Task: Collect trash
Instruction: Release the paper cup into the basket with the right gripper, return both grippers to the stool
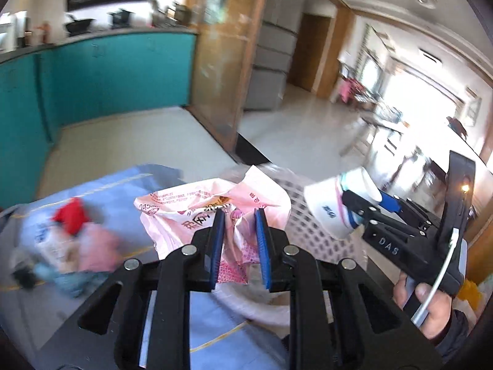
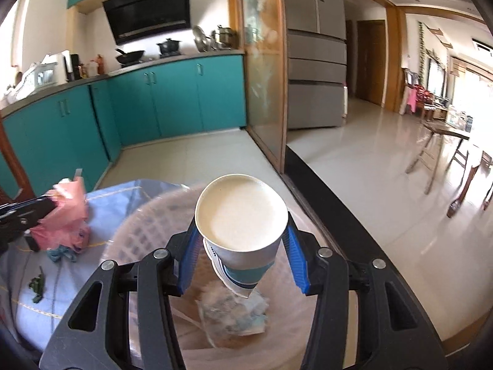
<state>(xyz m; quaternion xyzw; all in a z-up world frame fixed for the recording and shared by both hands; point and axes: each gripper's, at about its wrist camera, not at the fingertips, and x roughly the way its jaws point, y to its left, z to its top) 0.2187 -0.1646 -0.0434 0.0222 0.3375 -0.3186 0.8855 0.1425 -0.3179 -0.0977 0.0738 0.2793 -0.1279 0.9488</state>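
My left gripper (image 1: 237,246) is shut on a crumpled pink plastic wrapper (image 1: 197,209), which stands up between the blue pads. In the right wrist view the same wrapper (image 2: 67,212) shows at the left edge, held by the left gripper (image 2: 46,212). My right gripper (image 2: 240,246) is shut on a white paper cup (image 2: 240,212) with a teal band, its mouth facing the camera. The cup (image 1: 332,203) hangs over a white lattice basket (image 2: 138,231) lined with clear plastic. A crumpled wrapper (image 2: 234,314) lies inside the basket.
A blue cloth (image 1: 123,185) carries a blurred heap of red, pink and blue scraps (image 1: 77,240). A green scrap (image 2: 37,286) lies on the cloth too. Teal cabinets, a glass sliding door and a dark floor sill (image 2: 339,215) stand behind. Wooden chairs (image 2: 462,169) are far right.
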